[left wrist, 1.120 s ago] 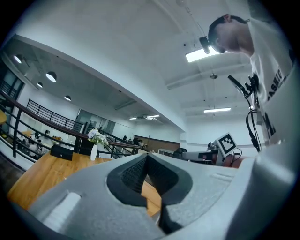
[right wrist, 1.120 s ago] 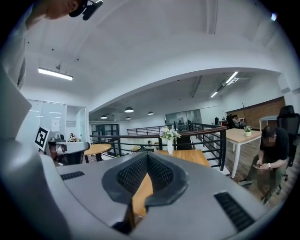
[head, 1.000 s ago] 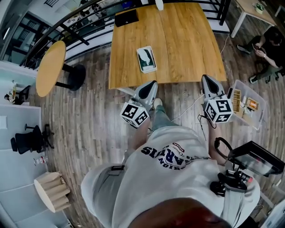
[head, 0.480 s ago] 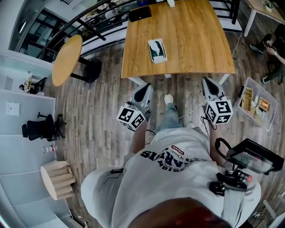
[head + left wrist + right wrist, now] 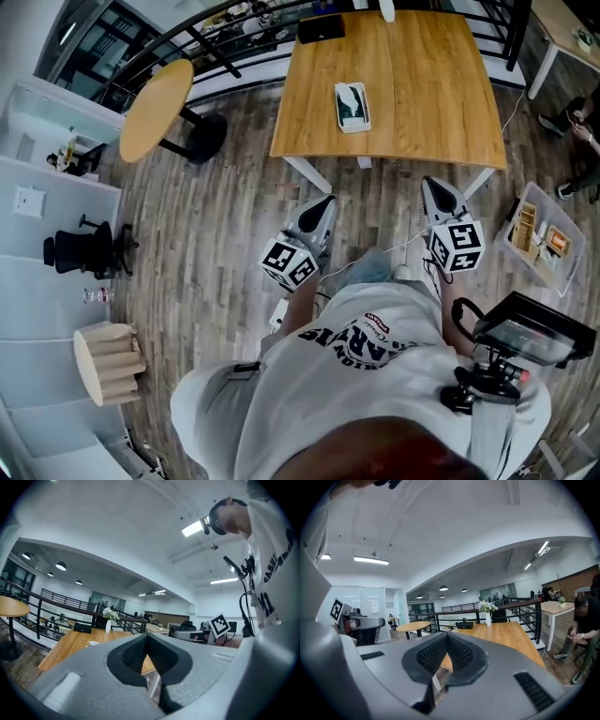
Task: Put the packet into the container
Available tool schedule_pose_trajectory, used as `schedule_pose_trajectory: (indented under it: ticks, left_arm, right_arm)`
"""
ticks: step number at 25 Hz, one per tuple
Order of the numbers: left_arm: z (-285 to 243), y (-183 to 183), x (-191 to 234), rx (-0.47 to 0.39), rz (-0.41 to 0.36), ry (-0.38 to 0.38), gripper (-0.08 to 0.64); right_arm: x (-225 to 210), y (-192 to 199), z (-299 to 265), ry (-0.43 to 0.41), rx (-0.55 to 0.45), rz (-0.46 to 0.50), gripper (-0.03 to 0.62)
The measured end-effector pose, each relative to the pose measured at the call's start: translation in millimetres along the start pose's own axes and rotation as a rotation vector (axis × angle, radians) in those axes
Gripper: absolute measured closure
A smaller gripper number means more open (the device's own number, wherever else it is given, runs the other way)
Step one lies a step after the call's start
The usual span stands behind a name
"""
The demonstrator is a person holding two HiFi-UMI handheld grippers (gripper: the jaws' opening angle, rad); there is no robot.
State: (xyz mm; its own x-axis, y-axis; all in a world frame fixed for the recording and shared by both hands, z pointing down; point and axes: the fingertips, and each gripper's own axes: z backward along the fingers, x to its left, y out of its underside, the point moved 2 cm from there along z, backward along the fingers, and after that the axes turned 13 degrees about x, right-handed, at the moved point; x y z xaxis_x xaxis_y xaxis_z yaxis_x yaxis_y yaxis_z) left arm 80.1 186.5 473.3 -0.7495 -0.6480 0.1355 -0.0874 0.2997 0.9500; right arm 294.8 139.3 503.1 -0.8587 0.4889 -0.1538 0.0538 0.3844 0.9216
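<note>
A white rectangular container (image 5: 352, 106) lies on the wooden table (image 5: 422, 84), with a dark green and white packet (image 5: 351, 101) showing inside it. Both grippers are held over the plank floor, short of the table's near edge. My left gripper (image 5: 325, 201) points toward the table with its jaws shut and nothing between them; the left gripper view shows its pads (image 5: 136, 653) closed together. My right gripper (image 5: 429, 182) is likewise shut and empty, pads (image 5: 459, 651) meeting. In the left gripper view the container (image 5: 91, 642) is a small white shape far off on the table.
A black box (image 5: 322, 28) and a white vase (image 5: 387, 9) stand at the table's far end by a black railing. A round wooden table (image 5: 157, 111) is at the left. A clear plastic bin (image 5: 534, 234) sits on the floor at the right, near a seated person (image 5: 586, 131).
The table and container have drawn away toward the top of the head view. Both grippers now sit farther back from the table's near edge, still shut.
</note>
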Motion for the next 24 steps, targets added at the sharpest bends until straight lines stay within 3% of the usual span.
schedule_pose_trajectory:
  ticks: [8,11,19,24]
  left_arm:
    - [-23,-21,-1,-0.057,-0.044,0.113,0.563]
    - [-31,-26,10,-0.083,-0.027,0.128,0.563]
    - [-83,-29,3,-0.020,-0.021,0.278,0.563]
    - [-114,-59,8,-0.060,-0.061,0.240,0.563]
  right_arm:
    - [7,-25,4,0.068,-0.023,0.060,0.584]
    - [9,-35,4,0.085,-0.024,0.058,0.584]
    - [0,-43,31,0.235,-0.022,0.033,0.584]
    - [-16,-67,2,0.172,-0.023,0.078,0.584]
